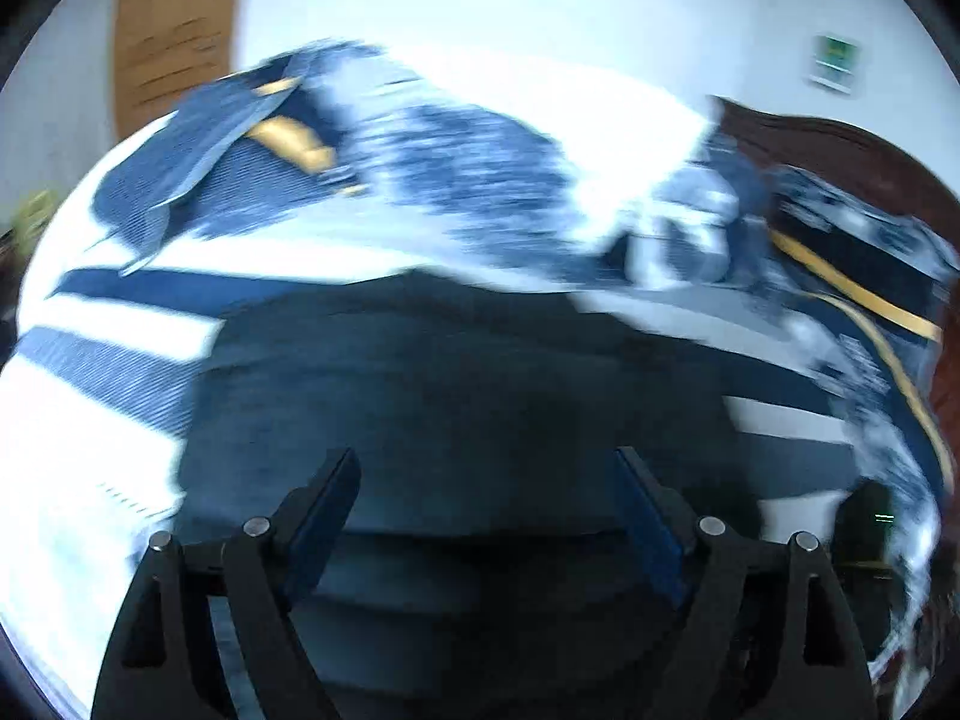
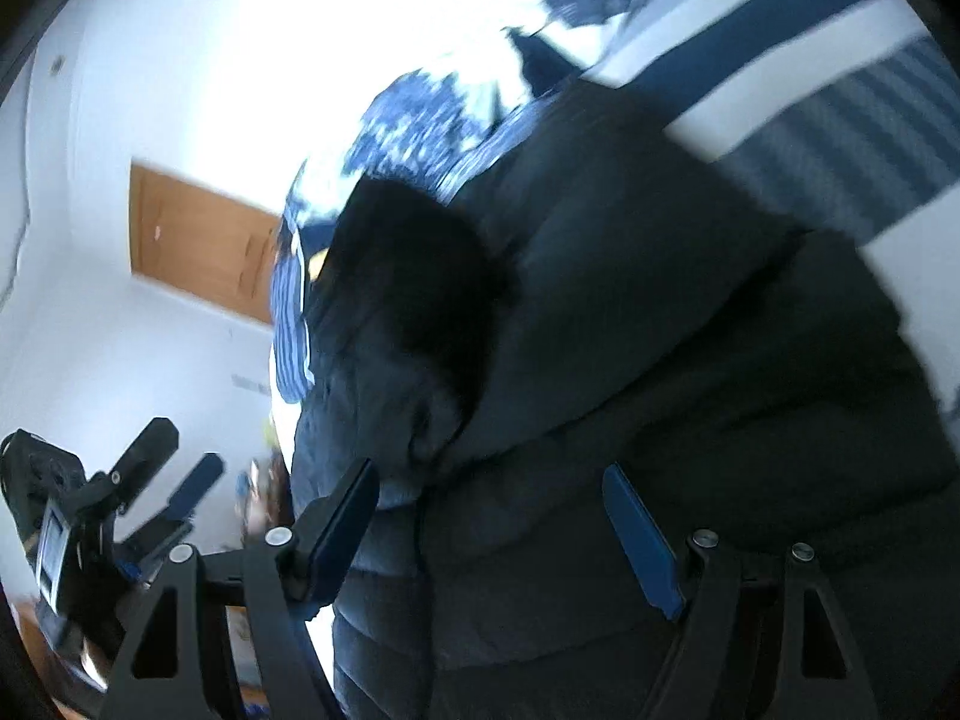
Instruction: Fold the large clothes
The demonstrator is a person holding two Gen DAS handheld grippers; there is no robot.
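I see the dark jacket (image 1: 456, 372) on the striped bedding (image 1: 120, 324) | left gripper (image 1: 487, 480) wide, empty | right gripper (image 2: 492, 498) wide over jacket

Your jacket (image 1: 456, 372) lies on the bed (image 1: 108, 408), near its front edge. Behind it, pillows (image 1: 240, 144) sit toward the bed's far left corner, and the headboard (image 1: 840, 150) stands along the right edge.
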